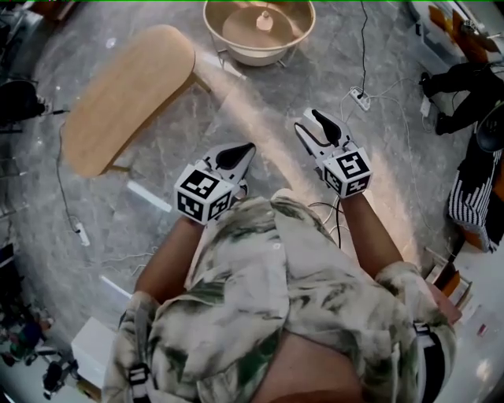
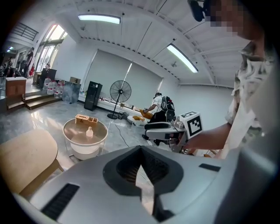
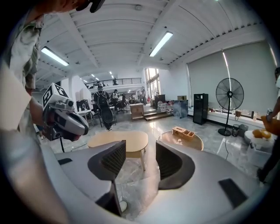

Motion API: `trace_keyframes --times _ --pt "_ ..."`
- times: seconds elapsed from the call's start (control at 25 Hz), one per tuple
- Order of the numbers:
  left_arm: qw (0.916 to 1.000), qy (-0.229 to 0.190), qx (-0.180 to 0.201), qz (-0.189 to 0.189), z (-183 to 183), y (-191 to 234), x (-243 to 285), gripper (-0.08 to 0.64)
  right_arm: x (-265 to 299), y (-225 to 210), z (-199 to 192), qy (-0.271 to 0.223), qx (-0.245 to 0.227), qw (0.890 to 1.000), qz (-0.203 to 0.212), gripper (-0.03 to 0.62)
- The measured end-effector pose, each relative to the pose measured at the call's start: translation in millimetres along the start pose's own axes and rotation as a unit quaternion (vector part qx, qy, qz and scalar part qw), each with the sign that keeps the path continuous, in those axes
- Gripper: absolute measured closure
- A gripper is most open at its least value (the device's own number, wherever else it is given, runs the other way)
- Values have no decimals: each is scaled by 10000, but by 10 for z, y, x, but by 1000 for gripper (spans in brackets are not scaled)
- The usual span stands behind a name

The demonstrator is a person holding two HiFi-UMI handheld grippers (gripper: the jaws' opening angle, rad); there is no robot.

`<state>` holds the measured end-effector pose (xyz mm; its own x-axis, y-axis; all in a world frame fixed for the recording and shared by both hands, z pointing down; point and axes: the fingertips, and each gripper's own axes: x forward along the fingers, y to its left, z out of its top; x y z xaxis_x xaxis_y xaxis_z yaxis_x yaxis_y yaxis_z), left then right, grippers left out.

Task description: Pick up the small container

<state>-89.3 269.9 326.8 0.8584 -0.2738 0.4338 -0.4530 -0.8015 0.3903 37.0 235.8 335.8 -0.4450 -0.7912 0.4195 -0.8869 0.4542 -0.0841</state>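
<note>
The small container point(image 1: 264, 21), a pale little bottle, stands upright on a round white table point(image 1: 214, 27) at the far top of the head view. It also shows as the small bottle point(image 2: 89, 131) in the left gripper view and as a tiny bottle point(image 3: 179, 141) in the right gripper view. Both grippers are held at chest height, well short of it. My left gripper point(image 1: 246, 149) is shut with nothing in it. My right gripper point(image 1: 309, 120) stands open and empty, its pads well apart.
A low oval wooden table point(image 1: 130, 94) stands left of the round one. A wooden box point(image 2: 85, 119) sits on the round table behind the bottle. Cables and a power strip point(image 1: 361, 98) lie on the marble floor. A standing fan point(image 2: 120, 92) and bags are further off.
</note>
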Motion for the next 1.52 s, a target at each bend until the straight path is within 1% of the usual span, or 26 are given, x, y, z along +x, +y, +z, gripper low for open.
trace_keyframes --times 0.16,0.4,0.56,0.68,0.88,1.04,1.32,1.52 --pt "9999 48 91 -127 123 452 -120 538 470 57 168 50 -35 9999 -105 360" --pt "9993 99 260 -257 294 974 -234 538 961 92 368 62 10 9996 -269 365" --pt "9989 92 309 -332 445 1178 -211 538 1217 59 488 118 -20 9996 -273 368" --pt "9987 107 324 -366 536 1307 -93 538 1419 -91 553 125 -74 9995 -280 368" --pt "9987 183 351 -326 735 1551 189 538 1807 -467 600 145 -58 9997 -207 368" --pt "9989 260 314 -219 952 1843 499 538 2180 -842 636 225 -67 9997 -98 368" --pt "9989 435 108 -115 1361 2416 1271 538 2898 -1711 638 491 -62 9987 83 368" --pt "9975 691 -112 -111 1472 2744 1876 538 3342 -2283 458 778 -67 9967 228 368"
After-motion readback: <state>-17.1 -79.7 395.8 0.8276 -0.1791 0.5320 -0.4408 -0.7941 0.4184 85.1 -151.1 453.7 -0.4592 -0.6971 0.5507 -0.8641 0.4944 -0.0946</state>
